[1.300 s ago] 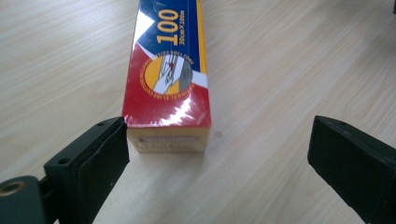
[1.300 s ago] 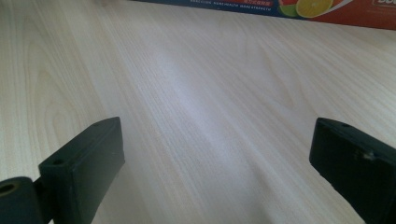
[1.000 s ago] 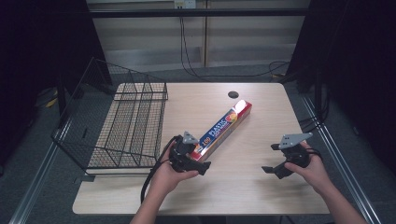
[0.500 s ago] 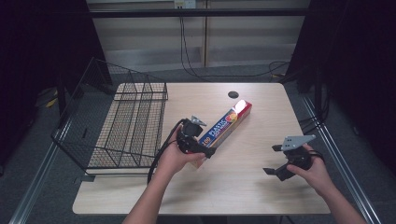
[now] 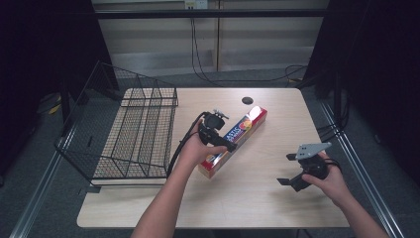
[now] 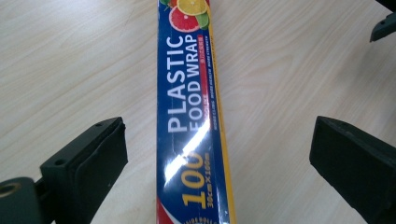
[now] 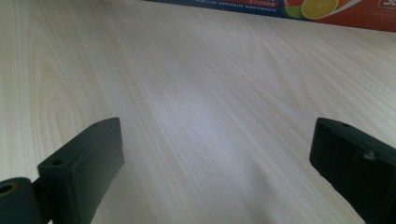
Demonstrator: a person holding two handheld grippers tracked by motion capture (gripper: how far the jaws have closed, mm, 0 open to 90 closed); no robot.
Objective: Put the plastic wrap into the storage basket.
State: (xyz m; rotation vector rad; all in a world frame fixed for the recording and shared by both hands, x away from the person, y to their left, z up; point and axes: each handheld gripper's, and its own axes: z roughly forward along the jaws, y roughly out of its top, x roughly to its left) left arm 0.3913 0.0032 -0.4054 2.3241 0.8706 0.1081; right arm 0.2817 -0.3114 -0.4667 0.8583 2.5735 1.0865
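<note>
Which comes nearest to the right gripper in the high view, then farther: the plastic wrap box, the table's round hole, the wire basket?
From the right gripper:
1. Plastic wrap box, toward the table's middle.
2. Round hole, near the far edge.
3. Wire basket, at the table's left side.

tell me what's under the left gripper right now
The plastic food wrap box lies lengthwise between the open jaws of the left gripper, on the wooden table. The tabletop beneath the box is covered.
</note>
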